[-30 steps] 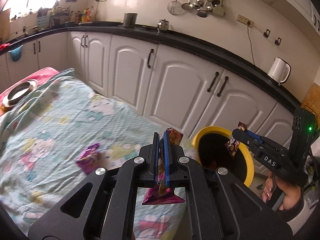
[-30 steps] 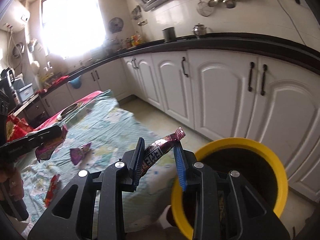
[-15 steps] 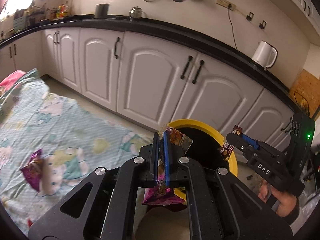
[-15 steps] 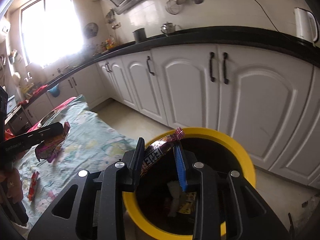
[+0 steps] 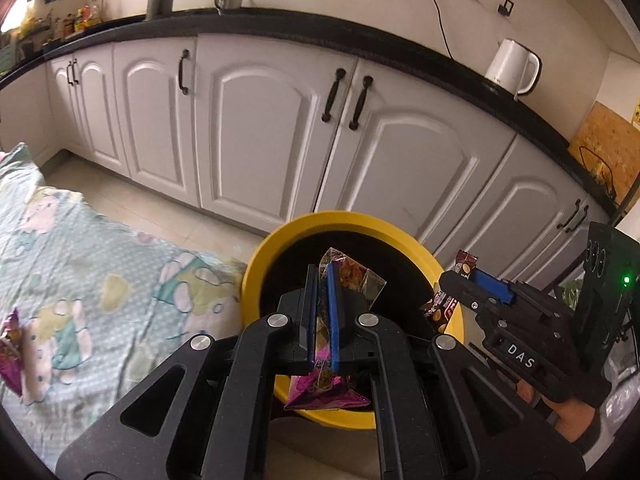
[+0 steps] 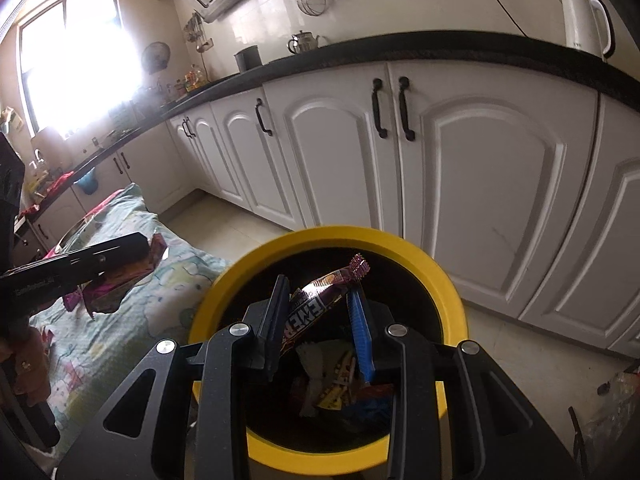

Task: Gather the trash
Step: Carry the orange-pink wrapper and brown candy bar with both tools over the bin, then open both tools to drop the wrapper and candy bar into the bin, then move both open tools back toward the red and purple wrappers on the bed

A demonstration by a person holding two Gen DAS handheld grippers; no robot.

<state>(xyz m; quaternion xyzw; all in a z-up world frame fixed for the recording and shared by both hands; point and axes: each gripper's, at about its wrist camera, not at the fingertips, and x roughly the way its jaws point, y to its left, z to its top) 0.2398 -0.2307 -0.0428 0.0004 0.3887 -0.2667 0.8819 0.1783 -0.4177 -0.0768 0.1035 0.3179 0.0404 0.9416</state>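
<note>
My left gripper (image 5: 319, 276) is shut on a pink snack wrapper (image 5: 326, 394) and holds it over the near rim of the yellow-rimmed black trash bin (image 5: 256, 264). My right gripper (image 6: 318, 292) is shut on a dark brown candy bar wrapper (image 6: 320, 304), held over the bin's (image 6: 452, 300) open mouth. Several wrappers (image 6: 328, 376) lie inside the bin. The right gripper (image 5: 460, 278) also shows at the right of the left wrist view, over the bin's rim. The left gripper (image 6: 138, 246) shows at the left of the right wrist view.
A table under a pale floral cloth (image 5: 92, 280) stands left of the bin, with a purple wrapper (image 5: 10, 354) on it. White cabinets (image 5: 260, 128) under a black counter run behind. A white kettle (image 5: 512, 66) stands on the counter.
Both grippers have moved right from over the table to the bin, each still holding its wrapper. The bin now fills the middle of both views.
</note>
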